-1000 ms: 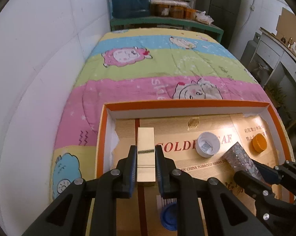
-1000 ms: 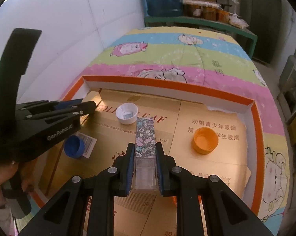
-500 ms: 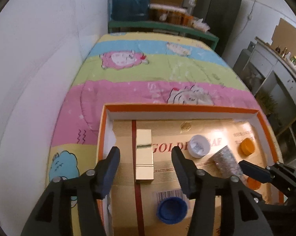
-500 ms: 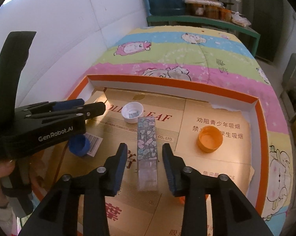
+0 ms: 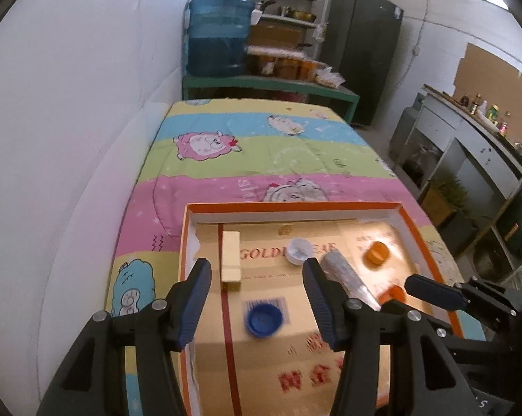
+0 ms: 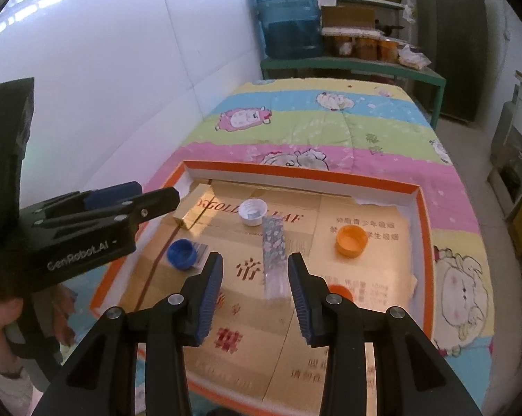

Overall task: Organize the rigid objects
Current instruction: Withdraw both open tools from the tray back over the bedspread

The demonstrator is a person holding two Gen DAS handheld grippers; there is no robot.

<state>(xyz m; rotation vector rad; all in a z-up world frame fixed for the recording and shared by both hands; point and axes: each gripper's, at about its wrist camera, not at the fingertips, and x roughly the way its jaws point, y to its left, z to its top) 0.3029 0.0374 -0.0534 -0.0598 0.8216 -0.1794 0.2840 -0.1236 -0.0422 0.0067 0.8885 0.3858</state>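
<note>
A shallow orange-rimmed box (image 5: 288,205) (image 6: 421,215) lies on the bed, lined with gold cardboard. In it a gold block (image 5: 230,257) (image 6: 191,212) lies at the left, with my left gripper (image 5: 257,277) open above and behind it, nothing between its fingers. A floral-patterned long box (image 6: 274,253) (image 5: 347,274) lies flat in the middle. My right gripper (image 6: 254,270) stands open just short of its near end, apart from it. Loose caps lie around: blue (image 5: 263,319) (image 6: 181,253), white (image 5: 298,250) (image 6: 252,211) and orange (image 5: 377,253) (image 6: 351,240).
A second orange cap (image 6: 340,290) lies near the box's front. The box rests on a striped cartoon quilt (image 5: 261,145) against a white wall (image 5: 70,138). A green bench with a blue water jug (image 5: 219,38) stands beyond. A hand (image 6: 4,315) holds the left gripper's handle.
Both grippers opened and let go: the gold block and the floral box now lie in the orange-rimmed box. Both grippers then pulled up and back from them.
</note>
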